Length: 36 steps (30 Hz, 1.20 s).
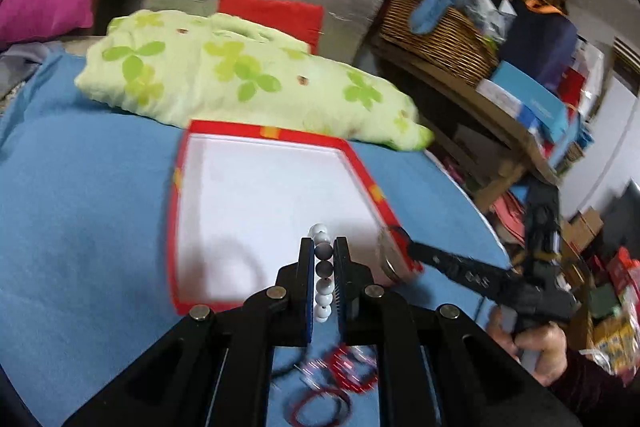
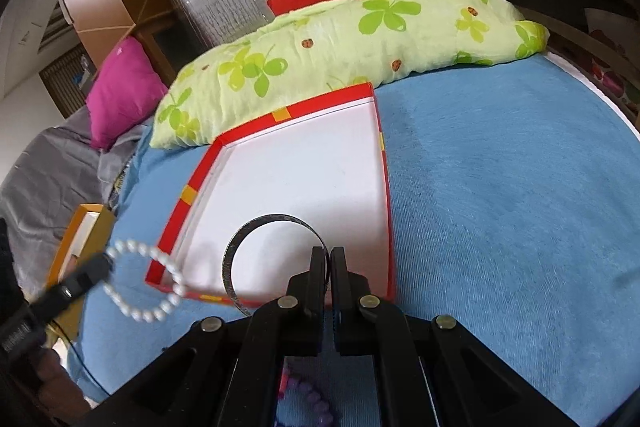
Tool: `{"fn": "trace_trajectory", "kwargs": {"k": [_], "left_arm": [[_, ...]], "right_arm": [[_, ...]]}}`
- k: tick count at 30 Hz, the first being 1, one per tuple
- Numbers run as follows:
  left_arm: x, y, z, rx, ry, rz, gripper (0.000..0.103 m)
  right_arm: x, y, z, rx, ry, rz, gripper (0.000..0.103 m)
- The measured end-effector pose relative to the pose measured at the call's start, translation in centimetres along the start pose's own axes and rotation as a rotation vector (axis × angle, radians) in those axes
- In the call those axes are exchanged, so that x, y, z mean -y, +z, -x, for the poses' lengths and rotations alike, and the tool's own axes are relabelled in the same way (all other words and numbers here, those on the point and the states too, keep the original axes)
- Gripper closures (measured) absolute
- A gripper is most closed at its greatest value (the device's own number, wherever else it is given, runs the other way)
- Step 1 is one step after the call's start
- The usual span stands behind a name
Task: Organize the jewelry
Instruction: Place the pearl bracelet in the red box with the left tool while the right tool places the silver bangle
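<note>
Left wrist view: my left jaws (image 1: 323, 269) pinch a bracelet of white and grey round beads (image 1: 322, 277) above the shallow red cardboard box with white inside (image 1: 262, 209) on the blue bed cover (image 1: 80, 187). My right jaws (image 2: 329, 269) pinch a thin dark metal bangle (image 2: 240, 239) over the same box.

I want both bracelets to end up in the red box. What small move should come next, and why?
Probably ease the right gripper forward and lower its bangle onto the box floor before letting go. The bangle hangs over the near edge, pinched in shut fingers, while the left gripper holds the bead bracelet short of the box, so the right one is nearer to a clean drop.
</note>
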<state>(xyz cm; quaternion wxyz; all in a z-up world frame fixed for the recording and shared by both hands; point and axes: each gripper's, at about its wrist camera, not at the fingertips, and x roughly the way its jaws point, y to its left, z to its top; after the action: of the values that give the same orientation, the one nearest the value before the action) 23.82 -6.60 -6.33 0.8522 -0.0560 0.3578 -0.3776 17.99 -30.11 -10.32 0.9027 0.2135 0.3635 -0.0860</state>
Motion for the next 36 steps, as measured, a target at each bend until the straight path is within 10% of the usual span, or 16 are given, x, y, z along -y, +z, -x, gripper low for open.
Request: {"fn": "trace_trajectory", "kwargs": {"k": [13,28,33,36], "left_arm": [[-4.7,-0.7,-6.2,-0.162,0.218,0.050,0.093],[-4.6,-1.6,-8.1,-0.248,0.244,0.054,0.091],[-4.6,-1.4,-6.9,-0.236,0.252,0.048,0.089],[-4.0,-1.4,-4.9,-0.185,0.256,0.019,0.068]], "right_arm": [[-0.3,1.7,-5.9,-0.115,-0.089,0.045,0.098],[1.6,5.0,-8.4,-0.082,-0.152,0.076,0.100],[1.8,5.3,-5.9,-0.071,-0.094,0.033,0.093],[2.1,4.6,-3.1,-0.036,-0.057,0.035,0.073]]}}
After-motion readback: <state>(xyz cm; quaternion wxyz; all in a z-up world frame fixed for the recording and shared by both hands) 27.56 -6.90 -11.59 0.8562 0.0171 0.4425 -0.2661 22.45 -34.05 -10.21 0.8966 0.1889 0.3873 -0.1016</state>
